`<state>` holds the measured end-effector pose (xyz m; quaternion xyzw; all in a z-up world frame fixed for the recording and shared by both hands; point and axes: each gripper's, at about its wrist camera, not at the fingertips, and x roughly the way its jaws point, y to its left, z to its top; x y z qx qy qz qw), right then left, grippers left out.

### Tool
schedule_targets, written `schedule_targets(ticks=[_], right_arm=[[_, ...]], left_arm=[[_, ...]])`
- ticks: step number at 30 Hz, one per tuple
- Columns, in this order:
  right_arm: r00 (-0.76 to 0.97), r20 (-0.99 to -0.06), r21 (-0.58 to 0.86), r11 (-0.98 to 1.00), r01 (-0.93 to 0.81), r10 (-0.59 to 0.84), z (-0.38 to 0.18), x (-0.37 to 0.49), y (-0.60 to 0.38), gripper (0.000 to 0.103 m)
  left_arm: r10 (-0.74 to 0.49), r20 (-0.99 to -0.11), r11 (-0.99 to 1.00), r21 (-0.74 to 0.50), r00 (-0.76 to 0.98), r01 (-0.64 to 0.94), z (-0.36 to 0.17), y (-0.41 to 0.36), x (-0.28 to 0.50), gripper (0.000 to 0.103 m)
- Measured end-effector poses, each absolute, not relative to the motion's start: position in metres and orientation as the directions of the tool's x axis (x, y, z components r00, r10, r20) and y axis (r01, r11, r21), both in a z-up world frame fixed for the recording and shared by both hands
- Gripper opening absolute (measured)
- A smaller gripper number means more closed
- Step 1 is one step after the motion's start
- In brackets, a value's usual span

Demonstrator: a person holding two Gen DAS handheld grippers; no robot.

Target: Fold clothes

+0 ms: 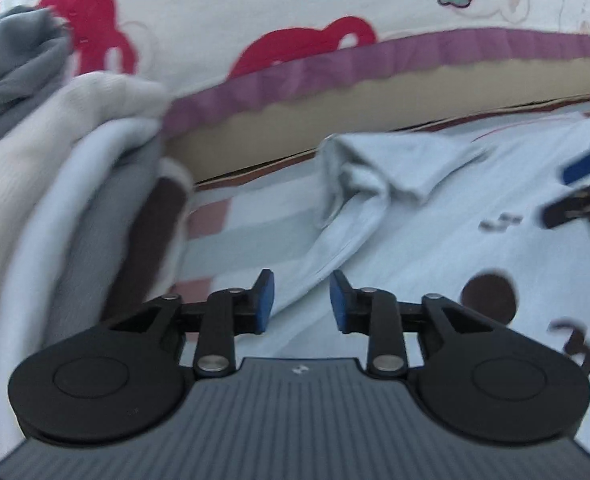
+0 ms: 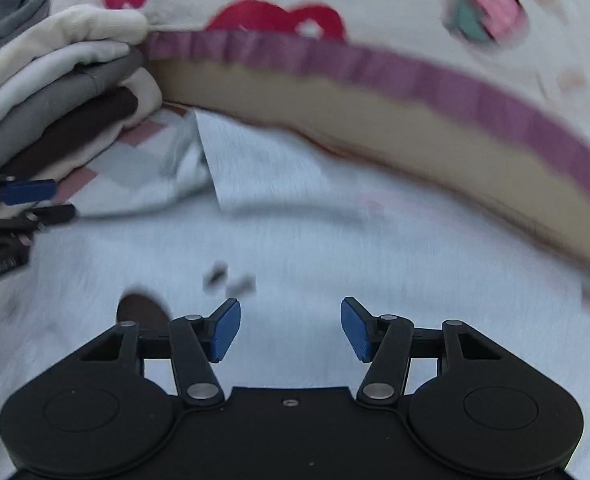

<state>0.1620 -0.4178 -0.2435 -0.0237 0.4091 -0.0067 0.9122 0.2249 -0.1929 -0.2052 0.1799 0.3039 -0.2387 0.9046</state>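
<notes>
A pale blue shirt (image 1: 435, 216) with dark brown printed marks lies spread on the bed, its sleeve bunched toward the far edge. It also fills the right wrist view (image 2: 315, 240). My left gripper (image 1: 301, 300) is open and empty just above the shirt's left side. My right gripper (image 2: 291, 328) is open and empty above the shirt's middle. The right gripper shows at the right edge of the left wrist view (image 1: 583, 192). The left gripper shows at the left edge of the right wrist view (image 2: 27, 200).
A stack of folded clothes (image 1: 75, 168) in white, pale blue, grey and brown sits at the left, also in the right wrist view (image 2: 63, 92). A quilt with red prints and a purple hem (image 1: 375, 56) hangs behind. A striped sheet (image 1: 231, 240) lies beneath.
</notes>
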Motion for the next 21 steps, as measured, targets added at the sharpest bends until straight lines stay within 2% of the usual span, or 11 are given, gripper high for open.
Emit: schedule_targets(ticks=[4, 5, 8, 9, 10, 11, 12, 13, 19, 20, 21], right_arm=[[0.748, -0.661, -0.256, 0.923, -0.288, 0.050, -0.237, 0.194, -0.380, 0.058], [0.767, -0.637, -0.317, 0.882, -0.349, 0.075, -0.237, 0.199, -0.371, 0.058], [0.736, -0.675, -0.372, 0.840, -0.395, 0.047, -0.253, 0.230, -0.360, 0.054], [0.721, -0.692, -0.366, 0.840, -0.400, 0.042, -0.259, 0.240, -0.360, 0.054], [0.705, -0.709, -0.374, 0.833, -0.408, 0.027, -0.268, 0.246, -0.357, 0.052], [0.693, -0.721, -0.403, 0.814, -0.419, 0.000, -0.277, 0.251, -0.354, 0.044], [0.694, -0.719, -0.431, 0.801, -0.416, -0.027, -0.281, 0.255, -0.354, 0.011], [0.698, -0.714, -0.453, 0.795, -0.402, -0.053, -0.283, 0.259, -0.354, 0.007], [0.791, -0.590, -0.287, 0.958, -0.017, -0.163, -0.218, 0.274, -0.417, 0.005], [0.801, -0.576, -0.260, 0.966, 0.009, -0.162, -0.207, 0.271, -0.426, 0.005], [0.810, -0.563, -0.237, 0.971, 0.030, -0.163, -0.196, 0.267, -0.434, 0.005]], left_arm=[[-0.492, -0.712, 0.816, -0.176, 0.501, 0.551, -0.207, -0.211, 0.274, 0.030], [-0.476, -0.724, 0.822, -0.165, 0.499, 0.546, -0.208, -0.217, 0.282, 0.028], [-0.379, -0.721, 0.747, 0.131, 0.580, 0.652, -0.210, -0.237, 0.277, 0.026], [-0.374, -0.715, 0.718, 0.180, 0.590, 0.673, -0.211, -0.239, 0.275, 0.027], [-0.377, -0.716, 0.705, 0.189, 0.587, 0.683, -0.213, -0.239, 0.274, 0.027], [-0.391, -0.714, 0.708, 0.171, 0.582, 0.685, -0.214, -0.237, 0.274, 0.027], [-0.407, -0.709, 0.714, 0.146, 0.575, 0.685, -0.214, -0.234, 0.273, 0.028], [-0.423, -0.705, 0.719, 0.121, 0.569, 0.685, -0.215, -0.231, 0.273, 0.028], [-0.446, -0.762, 0.751, -0.034, 0.469, 0.659, -0.222, -0.244, 0.289, 0.030], [-0.442, -0.762, 0.739, -0.009, 0.473, 0.674, -0.223, -0.253, 0.287, 0.032], [-0.436, -0.757, 0.725, 0.026, 0.487, 0.688, -0.224, -0.261, 0.284, 0.041]])
